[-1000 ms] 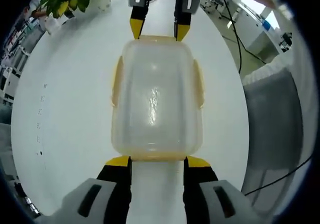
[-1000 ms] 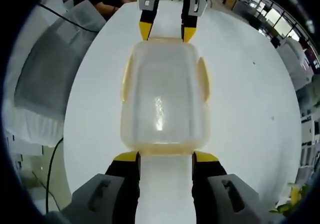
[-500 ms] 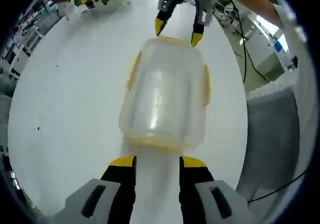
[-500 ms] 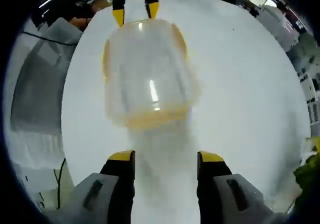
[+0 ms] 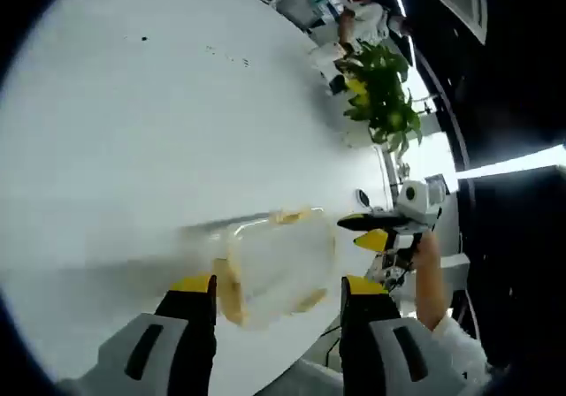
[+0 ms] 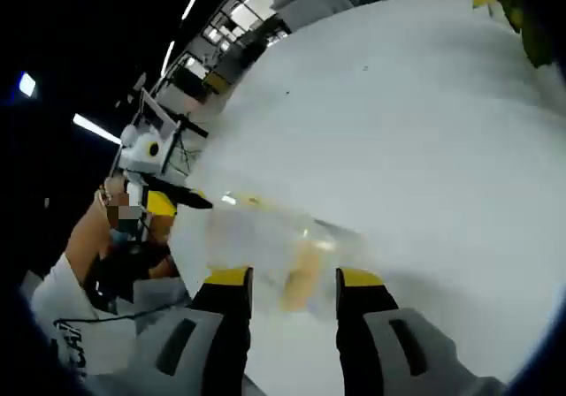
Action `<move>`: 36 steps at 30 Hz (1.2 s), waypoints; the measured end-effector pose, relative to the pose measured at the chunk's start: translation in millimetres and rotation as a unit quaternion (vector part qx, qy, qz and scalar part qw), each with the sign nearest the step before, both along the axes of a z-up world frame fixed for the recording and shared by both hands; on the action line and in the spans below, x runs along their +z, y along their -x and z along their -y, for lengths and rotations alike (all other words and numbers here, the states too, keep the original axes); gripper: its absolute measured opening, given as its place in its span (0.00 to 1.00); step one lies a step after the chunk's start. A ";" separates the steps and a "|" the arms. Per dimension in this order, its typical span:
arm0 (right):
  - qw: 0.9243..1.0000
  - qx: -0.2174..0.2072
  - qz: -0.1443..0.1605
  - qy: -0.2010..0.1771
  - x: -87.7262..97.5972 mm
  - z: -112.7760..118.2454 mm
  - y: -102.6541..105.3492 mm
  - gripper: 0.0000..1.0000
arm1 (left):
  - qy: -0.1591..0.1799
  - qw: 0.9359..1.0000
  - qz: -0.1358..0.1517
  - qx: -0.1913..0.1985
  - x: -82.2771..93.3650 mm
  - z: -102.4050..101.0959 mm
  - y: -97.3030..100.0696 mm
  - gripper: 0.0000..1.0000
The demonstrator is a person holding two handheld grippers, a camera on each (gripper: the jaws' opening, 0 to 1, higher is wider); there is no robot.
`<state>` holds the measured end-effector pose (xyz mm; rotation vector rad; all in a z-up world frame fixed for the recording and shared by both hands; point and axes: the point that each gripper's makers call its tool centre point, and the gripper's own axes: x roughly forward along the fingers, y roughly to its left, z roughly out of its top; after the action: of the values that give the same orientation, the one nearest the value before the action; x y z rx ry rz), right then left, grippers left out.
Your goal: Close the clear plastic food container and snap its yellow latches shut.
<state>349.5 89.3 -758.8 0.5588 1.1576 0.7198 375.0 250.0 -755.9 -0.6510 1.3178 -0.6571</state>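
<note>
Lab or open-plan workspace: large white counter [image 5: 133,131], potted plant [image 5: 380,95], ceiling strip lights [image 6: 97,129], cluttered benches [image 6: 256,25] behind.

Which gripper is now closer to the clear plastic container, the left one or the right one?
Hard to tell. The left gripper has the clear plastic container between its open jaws; the right gripper likewise, though blurred. Neither is clearly nearer.

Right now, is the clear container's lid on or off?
Cannot tell: the container is motion-blurred between the left gripper's jaws, on the white table.
</note>
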 end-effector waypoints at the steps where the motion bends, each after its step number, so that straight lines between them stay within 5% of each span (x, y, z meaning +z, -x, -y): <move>1: 1.000 -0.005 -0.006 -0.001 -2.1 -1.1 0.2 0.35 | -0.001 1.000 -0.011 0.007 -2.4 0.7 1.8 0.48; 5: 1.000 -0.012 -0.017 0.014 -9.9 -5.5 -1.9 0.35 | -0.023 0.999 -0.025 0.000 -12.3 4.2 9.6 0.44; 10: 0.998 0.036 -0.026 0.039 -16.0 -14.2 5.5 0.30 | -0.045 0.999 -0.030 -0.001 -17.8 2.7 12.5 0.39; 14: 0.991 0.083 -0.011 0.100 -29.4 -5.9 10.1 0.23 | -0.064 0.997 -0.032 -0.001 -23.6 -1.8 13.4 0.29; 21: 0.993 0.079 -0.024 0.089 -23.5 -8.4 14.9 0.21 | -0.103 0.994 -0.029 -0.013 -34.1 -11.3 15.6 0.13; 36: 0.993 0.086 -0.036 0.076 -20.5 -15.6 11.1 0.19 | -0.098 0.994 -0.043 -0.019 -32.4 -9.4 15.8 0.11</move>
<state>338.4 104.9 -779.3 0.3634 1.3274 0.7554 359.1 259.4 -788.3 -0.4997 1.4578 -0.5259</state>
